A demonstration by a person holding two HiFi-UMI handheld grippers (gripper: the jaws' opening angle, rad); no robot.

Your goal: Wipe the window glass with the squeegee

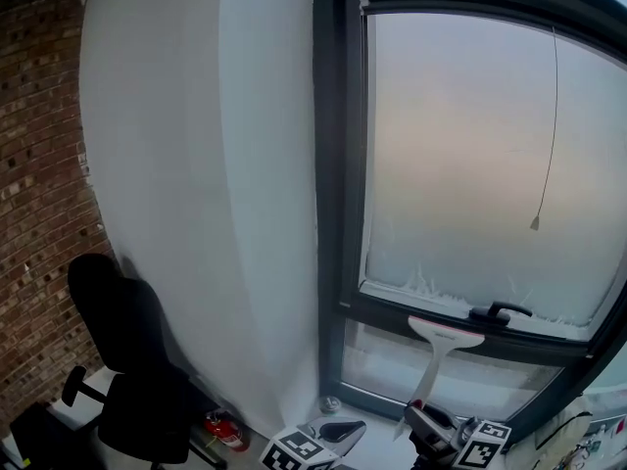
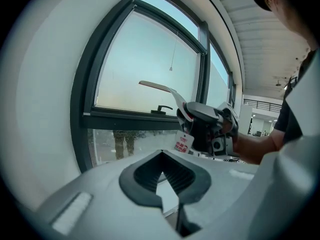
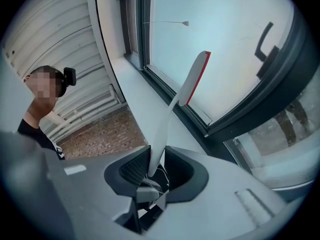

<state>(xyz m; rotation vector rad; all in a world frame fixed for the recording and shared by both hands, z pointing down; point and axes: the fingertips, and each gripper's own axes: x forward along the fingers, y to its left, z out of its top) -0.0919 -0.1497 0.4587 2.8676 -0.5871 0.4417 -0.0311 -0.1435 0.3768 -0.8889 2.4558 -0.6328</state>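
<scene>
A white squeegee with a red rubber edge stands upright, its blade level with the dark bar between the frosted upper window glass and the lower pane. My right gripper is shut on its handle. In the right gripper view the handle rises from between the pads to the blade, close to the glass; whether they touch I cannot tell. The left gripper hangs to the left of it, shut with nothing in it. From the left gripper view the squeegee carries a small tag.
A black window handle sits on the sash just right of the blade. A blind cord hangs over the glass. A white wall, a brick wall, a black office chair and a red fire extinguisher lie left.
</scene>
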